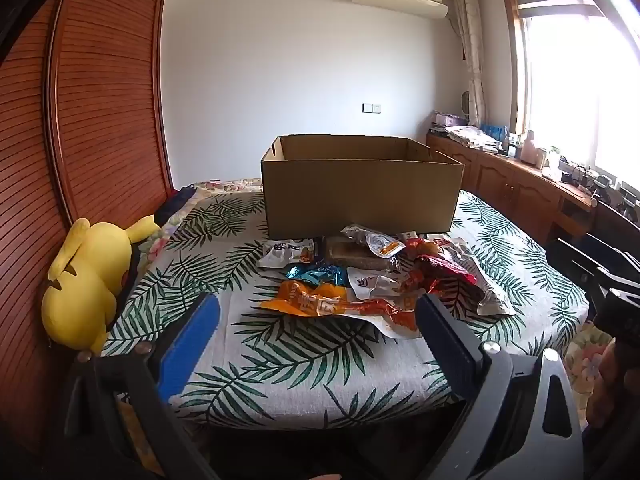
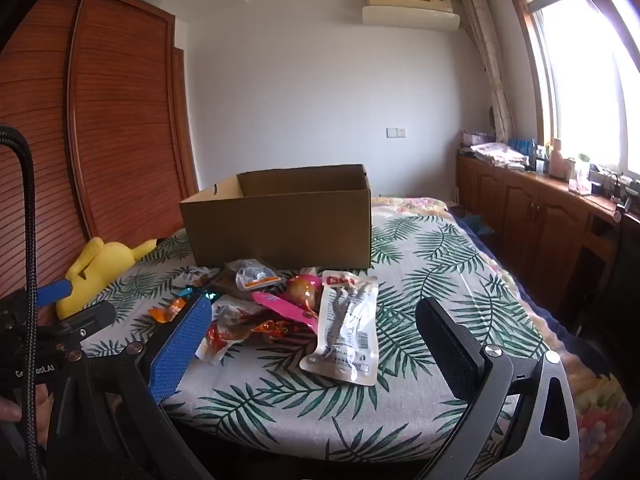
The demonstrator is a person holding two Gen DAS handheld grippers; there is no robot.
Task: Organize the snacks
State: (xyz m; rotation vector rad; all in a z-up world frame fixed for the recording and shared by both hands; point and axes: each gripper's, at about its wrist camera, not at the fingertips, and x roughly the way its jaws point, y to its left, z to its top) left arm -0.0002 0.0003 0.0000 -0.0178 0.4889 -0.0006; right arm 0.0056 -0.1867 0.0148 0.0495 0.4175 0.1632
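Note:
A pile of snack packets (image 1: 372, 276) lies on the leaf-print cloth in front of an open cardboard box (image 1: 360, 188). An orange packet (image 1: 316, 300) and a teal one (image 1: 320, 274) sit nearest. My left gripper (image 1: 316, 312) hangs open just short of the pile, nothing between its fingers. In the right wrist view the same pile (image 2: 280, 308) shows a white vacuum pouch (image 2: 348, 324) and a pink packet (image 2: 284, 306) before the box (image 2: 280, 220). My right gripper (image 2: 312, 320) is open, the pouch ahead of its fingers, untouched.
A yellow plush toy (image 1: 88, 280) lies at the cloth's left edge against a slatted wooden wardrobe (image 1: 100, 100). Wooden cabinets (image 2: 532, 208) with clutter run under the window on the right. The left gripper's tool (image 2: 60, 320) shows at the left of the right wrist view.

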